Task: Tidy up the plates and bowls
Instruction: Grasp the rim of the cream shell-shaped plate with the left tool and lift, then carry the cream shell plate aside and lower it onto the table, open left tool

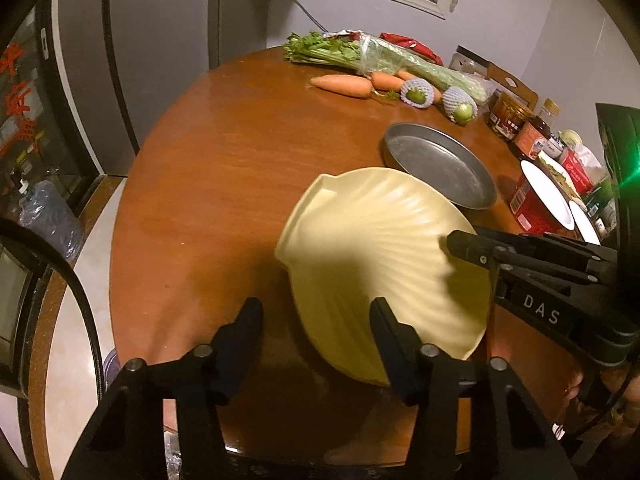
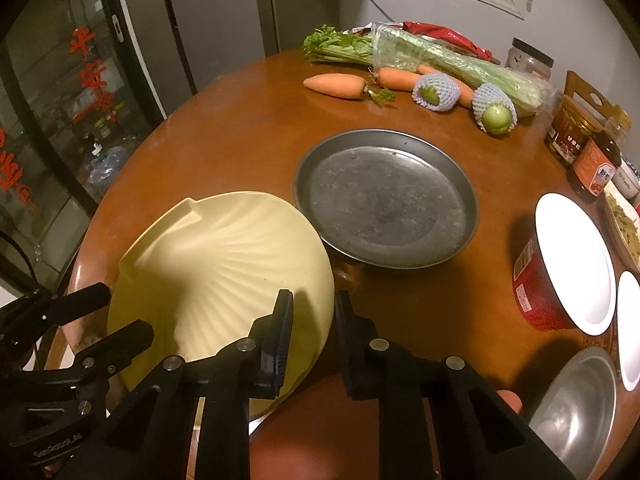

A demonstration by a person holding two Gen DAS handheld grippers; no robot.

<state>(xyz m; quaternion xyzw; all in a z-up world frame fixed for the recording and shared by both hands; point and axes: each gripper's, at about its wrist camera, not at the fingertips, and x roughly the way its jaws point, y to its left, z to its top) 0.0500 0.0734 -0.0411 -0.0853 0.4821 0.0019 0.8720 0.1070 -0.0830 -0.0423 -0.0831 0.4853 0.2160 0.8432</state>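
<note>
A pale yellow shell-shaped plate is held tilted above the round wooden table. My right gripper is shut on the plate's right rim; it also shows in the left wrist view. My left gripper is open, its right finger over the plate's near edge; it also shows in the right wrist view. A round grey metal pan lies just behind the plate.
Carrots, celery and two net-wrapped green fruits lie at the table's back. Jars and bottles, white plates on a red tub and a steel bowl crowd the right. A fridge stands behind.
</note>
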